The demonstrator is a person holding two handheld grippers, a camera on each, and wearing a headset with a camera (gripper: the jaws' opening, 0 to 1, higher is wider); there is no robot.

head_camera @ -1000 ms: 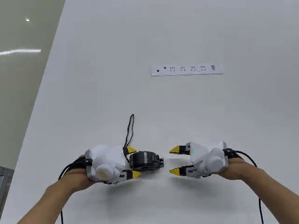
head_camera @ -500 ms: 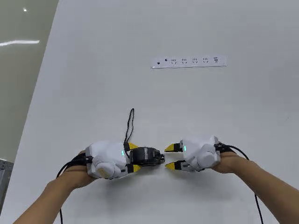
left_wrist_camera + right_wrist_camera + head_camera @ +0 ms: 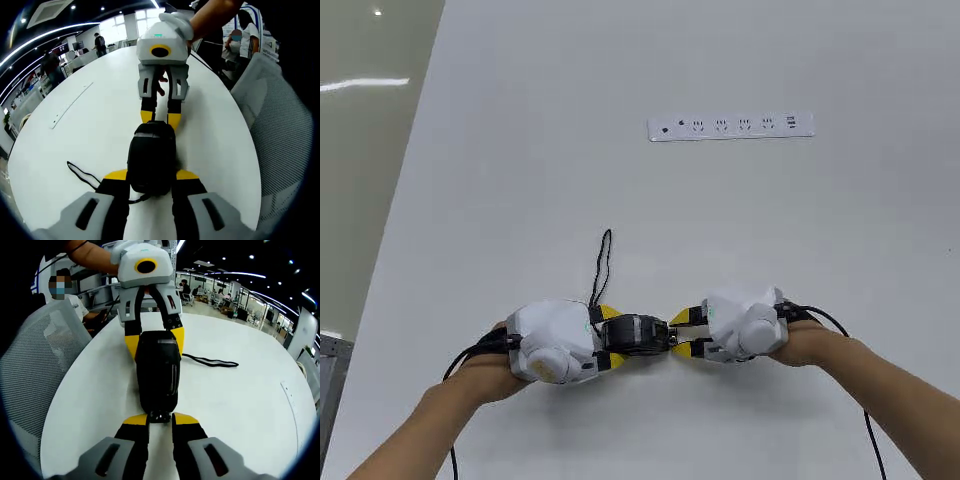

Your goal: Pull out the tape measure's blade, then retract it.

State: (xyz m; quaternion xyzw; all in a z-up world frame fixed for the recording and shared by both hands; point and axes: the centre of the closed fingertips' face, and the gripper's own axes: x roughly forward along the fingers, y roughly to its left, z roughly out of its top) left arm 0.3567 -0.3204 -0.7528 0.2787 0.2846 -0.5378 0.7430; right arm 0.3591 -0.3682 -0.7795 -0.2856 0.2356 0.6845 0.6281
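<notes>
Tape measure (image 3: pixel 636 334) lies on the table (image 3: pixel 620 150). Left gripper (image 3: pixel 610 336) clamps its case from both sides, anchoring it for the pull. Right gripper (image 3: pixel 678 333), jaws nearly together, seems to pinch the end hook (image 3: pixel 160 416), though the contact is partly hidden. Blade not yet out.

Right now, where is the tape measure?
In the head view, the tape measure lies low and centre on the white table, gripped by the left gripper, with its blade end meeting the right gripper.
</notes>
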